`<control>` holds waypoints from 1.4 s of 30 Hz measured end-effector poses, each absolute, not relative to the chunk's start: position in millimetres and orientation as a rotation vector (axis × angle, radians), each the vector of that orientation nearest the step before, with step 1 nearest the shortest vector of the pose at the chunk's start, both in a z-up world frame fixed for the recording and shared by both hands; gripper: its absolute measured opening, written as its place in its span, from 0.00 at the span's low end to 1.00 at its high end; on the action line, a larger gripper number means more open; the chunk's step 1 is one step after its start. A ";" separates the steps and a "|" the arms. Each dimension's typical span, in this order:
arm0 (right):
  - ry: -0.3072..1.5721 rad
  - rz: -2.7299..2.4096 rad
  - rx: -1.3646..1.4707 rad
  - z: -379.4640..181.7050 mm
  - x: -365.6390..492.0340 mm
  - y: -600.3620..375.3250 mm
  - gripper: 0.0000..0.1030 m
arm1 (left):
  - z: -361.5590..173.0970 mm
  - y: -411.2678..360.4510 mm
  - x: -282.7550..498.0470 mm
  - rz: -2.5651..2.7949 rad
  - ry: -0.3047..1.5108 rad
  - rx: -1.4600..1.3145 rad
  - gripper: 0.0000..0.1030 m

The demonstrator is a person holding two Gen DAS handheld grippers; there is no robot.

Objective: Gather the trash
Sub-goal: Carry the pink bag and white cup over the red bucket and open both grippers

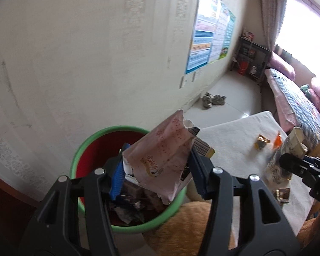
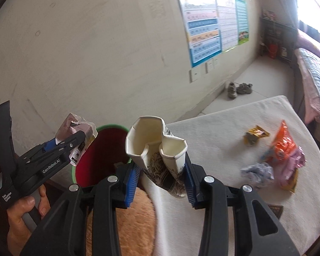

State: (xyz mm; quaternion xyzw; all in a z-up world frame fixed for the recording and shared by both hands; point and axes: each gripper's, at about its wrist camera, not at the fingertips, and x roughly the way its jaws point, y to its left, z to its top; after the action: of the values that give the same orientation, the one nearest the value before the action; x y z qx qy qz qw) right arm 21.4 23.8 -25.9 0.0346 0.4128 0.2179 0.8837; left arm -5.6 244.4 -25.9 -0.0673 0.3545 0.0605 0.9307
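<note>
My left gripper [image 1: 157, 170] is shut on a crumpled pink drink carton [image 1: 164, 149], held over the red bin with a green rim [image 1: 83, 149], which has several scraps inside. From the right wrist view the same carton [image 2: 74, 132] and left gripper [image 2: 74, 143] hover at the bin's [image 2: 89, 166] left edge. My right gripper [image 2: 162, 179] is shut on a crushed paper cup [image 2: 160, 149] with black drawings, just right of the bin and above the white table's edge. The cup [image 1: 288, 149] and right gripper [image 1: 288, 162] also show at the right in the left wrist view.
More trash lies on the white table [image 2: 224, 132]: a gold wrapper [image 2: 255, 135], an orange packet [image 2: 283, 145], a crumpled foil ball [image 2: 259, 170], a pink wrapper [image 2: 294, 166]. An orange fuzzy cushion [image 2: 128, 224] sits below. A wall stands behind the bin; shoes [image 2: 240, 88] lie on the floor; a bed [image 1: 298, 98] is at right.
</note>
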 end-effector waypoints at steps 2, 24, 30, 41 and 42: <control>0.868 0.487 0.065 -28.8 26.0 37.0 0.36 | -29.7 253.7 -6.4 0.149 0.734 -0.143 0.50; 0.991 0.705 0.062 -57.5 59.4 133.8 0.44 | -82.9 305.3 4.7 0.266 0.871 -0.209 0.54; 0.952 0.675 0.084 -53.5 58.9 121.0 0.64 | -85.0 304.6 2.3 0.292 0.873 -0.205 0.75; 1.025 0.377 -0.019 -75.2 25.7 -33.8 0.63 | -69.3 233.6 7.0 0.109 0.850 -0.149 0.75; 1.059 0.326 -0.053 -80.8 24.6 -58.3 0.64 | -68.1 223.1 8.1 0.090 0.847 -0.138 0.75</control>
State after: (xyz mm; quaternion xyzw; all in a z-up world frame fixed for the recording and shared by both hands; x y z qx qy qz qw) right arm 24.6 -58.3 -80.8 -0.0251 0.5028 0.1549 0.8500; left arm 8.1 223.1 -68.1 -0.0669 0.4106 0.0435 0.9083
